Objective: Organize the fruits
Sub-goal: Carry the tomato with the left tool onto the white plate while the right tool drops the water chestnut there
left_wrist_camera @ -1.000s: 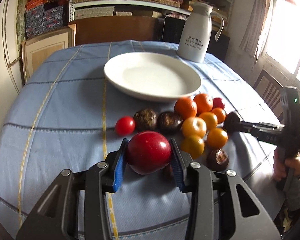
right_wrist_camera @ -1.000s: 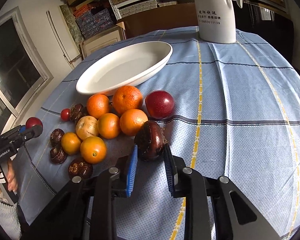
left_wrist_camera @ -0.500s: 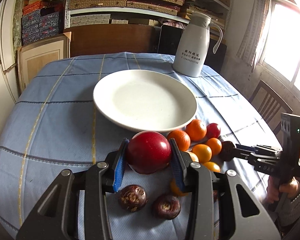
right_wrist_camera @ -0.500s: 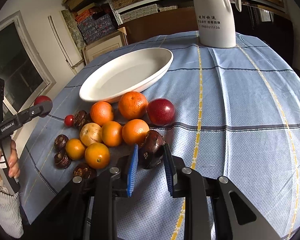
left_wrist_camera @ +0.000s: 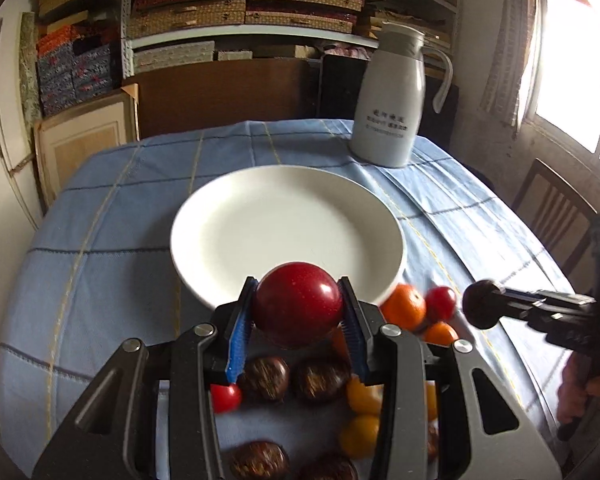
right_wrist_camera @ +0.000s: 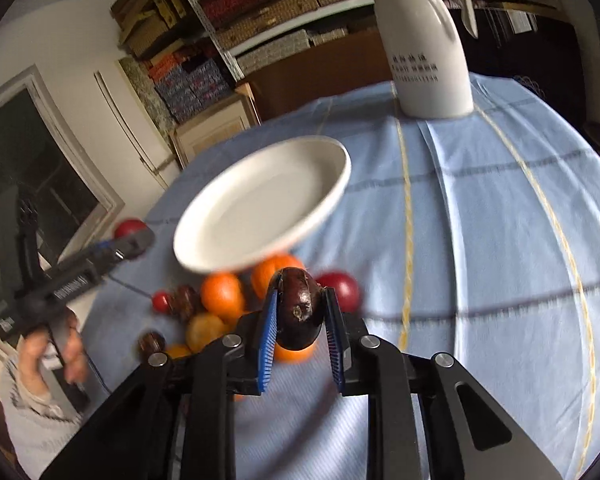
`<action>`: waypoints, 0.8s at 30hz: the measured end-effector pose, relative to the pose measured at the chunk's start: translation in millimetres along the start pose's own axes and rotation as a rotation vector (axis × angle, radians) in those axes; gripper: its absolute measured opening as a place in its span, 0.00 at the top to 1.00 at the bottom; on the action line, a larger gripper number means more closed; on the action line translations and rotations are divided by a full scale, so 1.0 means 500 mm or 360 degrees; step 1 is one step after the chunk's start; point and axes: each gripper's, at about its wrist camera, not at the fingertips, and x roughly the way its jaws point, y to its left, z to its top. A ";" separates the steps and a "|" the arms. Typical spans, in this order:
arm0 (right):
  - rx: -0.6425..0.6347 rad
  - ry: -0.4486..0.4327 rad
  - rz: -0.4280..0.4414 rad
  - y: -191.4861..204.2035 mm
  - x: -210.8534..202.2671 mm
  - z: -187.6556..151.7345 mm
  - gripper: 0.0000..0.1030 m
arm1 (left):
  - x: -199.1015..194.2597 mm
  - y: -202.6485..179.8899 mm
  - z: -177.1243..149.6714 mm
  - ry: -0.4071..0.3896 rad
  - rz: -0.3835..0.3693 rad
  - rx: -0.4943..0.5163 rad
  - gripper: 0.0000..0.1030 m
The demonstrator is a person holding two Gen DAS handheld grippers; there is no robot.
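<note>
It was a lived-in home dining room that doubled as storage. A table under a blue checked tablecloth (left_wrist_camera: 100, 216) carried a white plate (left_wrist_camera: 284, 220), a white thermos jug (left_wrist_camera: 392, 112) at the far side and loose fruit at the near edge. Behind it stood metal shelves (left_wrist_camera: 236, 8) stacked with flat woven and patterned boxes. A curtained window (left_wrist_camera: 572, 68) lit the right side, with a wooden chair (left_wrist_camera: 556, 216) below it and a pale cabinet door (left_wrist_camera: 84, 148) on the left.
</note>
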 end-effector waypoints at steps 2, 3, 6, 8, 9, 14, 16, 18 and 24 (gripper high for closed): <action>0.0005 -0.0022 0.0035 0.019 0.018 0.039 0.77 | 0.024 0.008 0.015 0.0004 0.0018 -0.0029 0.62; 0.0004 -0.0026 0.0048 0.030 0.033 0.054 0.77 | 0.041 0.014 0.020 0.0015 0.0027 -0.0051 0.62; -0.0005 -0.0033 0.0040 0.051 0.082 0.086 0.78 | 0.086 0.030 0.024 0.0047 0.0016 -0.0111 0.62; 0.0001 -0.0021 0.0031 0.058 0.125 0.096 0.77 | 0.117 0.039 0.019 0.0071 0.0005 -0.0141 0.61; 0.0008 -0.0006 0.0029 0.058 0.147 0.098 0.78 | 0.127 0.040 0.015 0.0081 0.0005 -0.0144 0.61; 0.0039 0.0031 0.0028 0.039 0.186 0.094 0.73 | 0.162 0.054 0.004 0.0121 0.0001 -0.0150 0.48; 0.0096 0.0012 0.0043 0.028 0.180 0.094 0.61 | 0.144 0.056 0.010 0.0056 -0.0010 -0.0167 0.34; 0.0101 -0.0020 0.0047 0.025 0.170 0.094 0.59 | 0.121 0.054 0.011 0.0005 0.0007 -0.0161 0.26; 0.0061 -0.0087 -0.0045 0.023 0.145 0.079 0.45 | 0.095 0.060 -0.003 -0.0039 0.0085 -0.0157 0.25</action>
